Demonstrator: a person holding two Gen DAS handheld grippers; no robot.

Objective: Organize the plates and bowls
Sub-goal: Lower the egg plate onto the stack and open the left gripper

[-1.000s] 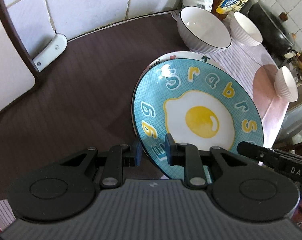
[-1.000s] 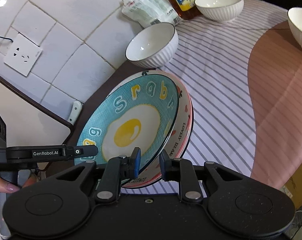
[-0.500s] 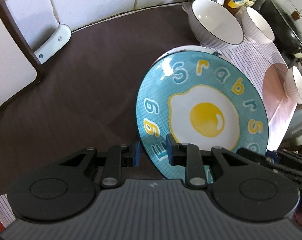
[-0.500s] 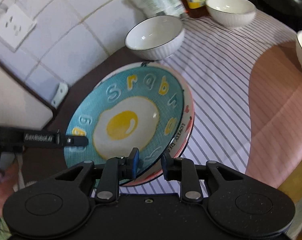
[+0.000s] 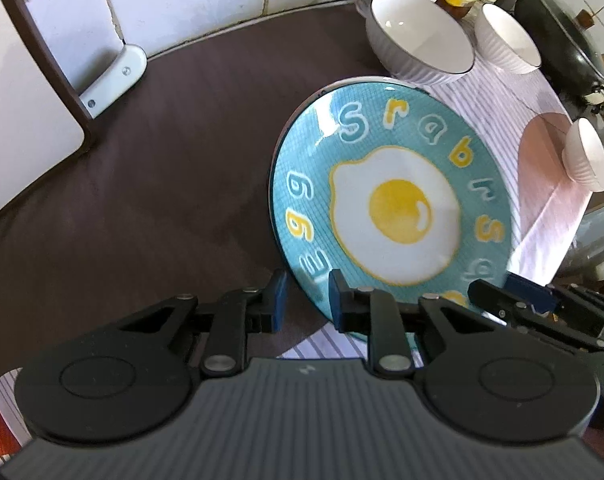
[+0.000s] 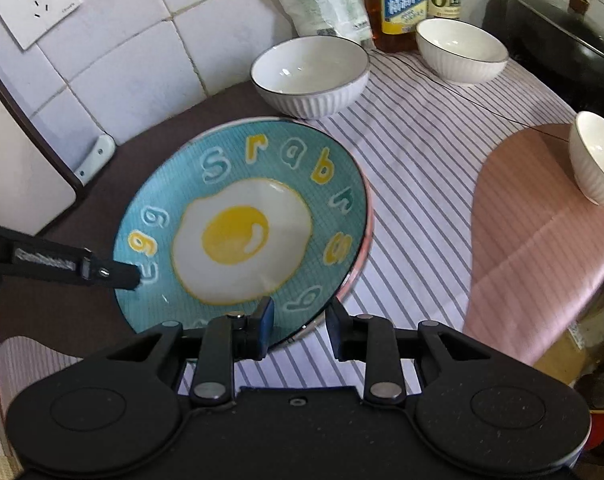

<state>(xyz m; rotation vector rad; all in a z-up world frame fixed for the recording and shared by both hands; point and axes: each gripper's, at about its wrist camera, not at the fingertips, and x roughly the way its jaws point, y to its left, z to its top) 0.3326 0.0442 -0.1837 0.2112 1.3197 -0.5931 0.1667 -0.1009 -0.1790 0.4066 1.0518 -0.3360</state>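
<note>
Three white bowls (image 6: 310, 76), one egg plate (image 6: 241, 220)

Both cameras ride just behind their fingers, looking steeply down at the desk (image 5: 149, 208) from close range. The left view faces the blue egg plate (image 5: 390, 208) from its left edge; the right view faces the same plate (image 6: 241, 224) from its near edge. Both share the plate, the nearest white bowl (image 5: 418, 48) (image 6: 310, 76) and the tiled wall (image 6: 149, 52).
</note>
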